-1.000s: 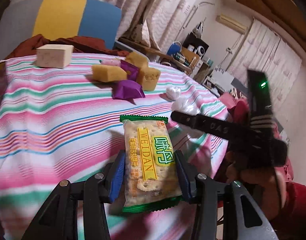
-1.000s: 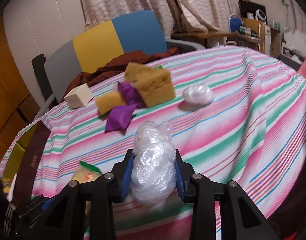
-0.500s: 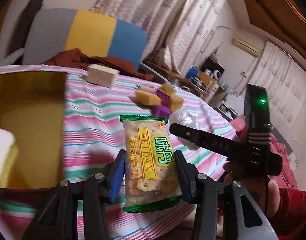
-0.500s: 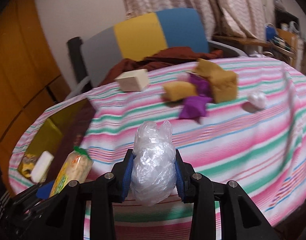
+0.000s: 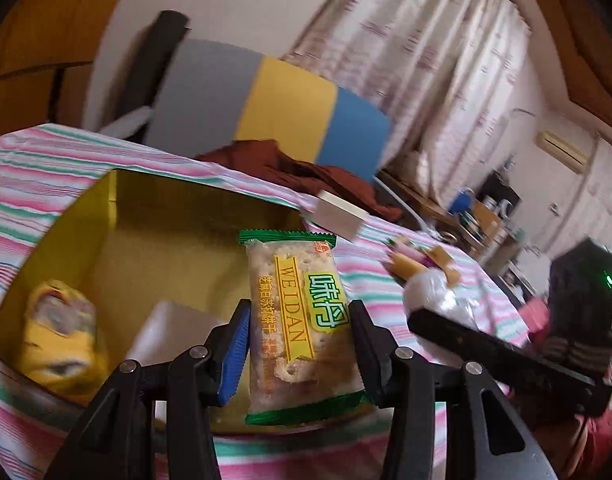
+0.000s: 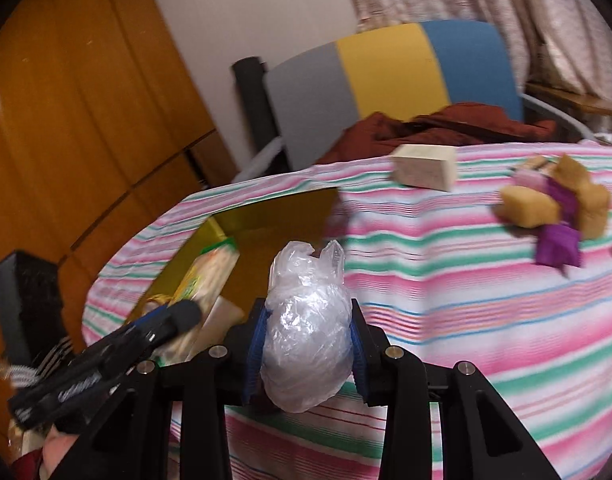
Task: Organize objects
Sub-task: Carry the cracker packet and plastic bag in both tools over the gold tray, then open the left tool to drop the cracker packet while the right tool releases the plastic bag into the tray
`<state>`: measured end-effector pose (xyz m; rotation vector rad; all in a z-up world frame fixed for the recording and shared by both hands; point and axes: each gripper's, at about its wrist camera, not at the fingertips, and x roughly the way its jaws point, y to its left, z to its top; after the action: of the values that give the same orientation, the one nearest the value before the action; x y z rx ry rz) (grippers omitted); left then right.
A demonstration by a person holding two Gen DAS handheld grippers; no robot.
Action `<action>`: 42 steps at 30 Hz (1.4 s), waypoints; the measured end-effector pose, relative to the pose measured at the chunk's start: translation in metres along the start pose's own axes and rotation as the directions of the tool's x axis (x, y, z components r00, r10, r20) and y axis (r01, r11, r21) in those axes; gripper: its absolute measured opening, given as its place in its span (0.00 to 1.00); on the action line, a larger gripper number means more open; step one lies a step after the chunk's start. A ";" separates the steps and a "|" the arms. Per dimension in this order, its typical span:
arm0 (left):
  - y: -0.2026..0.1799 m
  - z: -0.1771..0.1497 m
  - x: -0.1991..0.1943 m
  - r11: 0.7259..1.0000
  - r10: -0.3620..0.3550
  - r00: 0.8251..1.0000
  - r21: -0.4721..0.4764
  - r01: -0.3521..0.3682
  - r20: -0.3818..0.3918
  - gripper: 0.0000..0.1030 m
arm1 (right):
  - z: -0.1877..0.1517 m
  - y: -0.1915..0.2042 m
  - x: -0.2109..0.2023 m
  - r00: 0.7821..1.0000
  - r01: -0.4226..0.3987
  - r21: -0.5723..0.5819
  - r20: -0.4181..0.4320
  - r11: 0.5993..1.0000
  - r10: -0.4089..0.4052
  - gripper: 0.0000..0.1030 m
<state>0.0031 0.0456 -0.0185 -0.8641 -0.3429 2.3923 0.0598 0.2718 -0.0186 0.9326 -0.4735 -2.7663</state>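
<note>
My left gripper (image 5: 300,344) pinches the light, brittle green-edged cracker packet (image 5: 300,330) mid-body over the yellow box (image 5: 106,204); my right gripper (image 6: 306,350) squeezes a soft, slippery clear plastic bag (image 6: 306,328).

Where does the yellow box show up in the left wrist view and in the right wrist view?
Left wrist: the yellow box fills the lower left, behind the cracker packet.
Right wrist: it lies left of centre, behind the plastic bag.
Shared landmark: the cream block on the striped cloth.
</note>
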 end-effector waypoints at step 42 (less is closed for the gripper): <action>0.031 0.006 -0.015 0.974 0.224 0.973 -0.051 -0.221 0.048 0.61 | -0.019 0.011 0.025 0.999 -0.010 0.062 -0.039 0.998 0.013 0.81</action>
<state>-0.0047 0.0115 -0.0194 -0.9019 -0.3373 2.6275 0.0527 0.2501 -0.0432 0.9925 -0.5589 -2.7319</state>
